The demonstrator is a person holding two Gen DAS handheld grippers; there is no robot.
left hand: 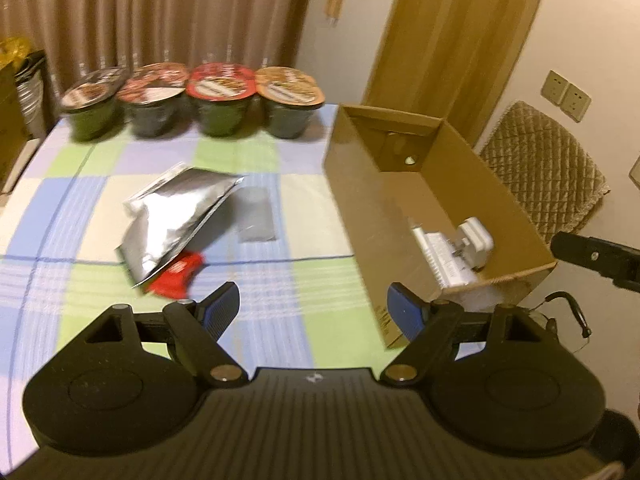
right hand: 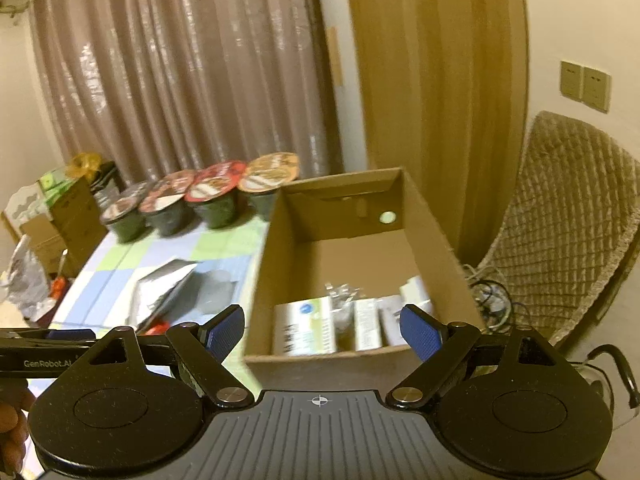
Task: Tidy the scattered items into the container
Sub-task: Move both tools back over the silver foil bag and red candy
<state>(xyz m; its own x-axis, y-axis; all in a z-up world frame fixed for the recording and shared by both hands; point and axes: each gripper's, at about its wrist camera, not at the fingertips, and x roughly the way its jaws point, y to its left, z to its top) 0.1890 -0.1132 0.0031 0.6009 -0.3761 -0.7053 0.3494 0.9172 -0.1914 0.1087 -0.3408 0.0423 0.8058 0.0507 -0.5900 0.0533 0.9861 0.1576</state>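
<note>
Both the left gripper [left hand: 314,312] and right gripper [right hand: 322,330] are held wide apart and empty, probably since the silver pouch [left hand: 176,216] is left beside the cardboard box [left hand: 360,208], half-filled already.

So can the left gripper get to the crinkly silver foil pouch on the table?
Probably yes. The left gripper is open and empty, and the crinkly silver foil pouch lies ahead on the checked tablecloth with nothing between them.
</note>
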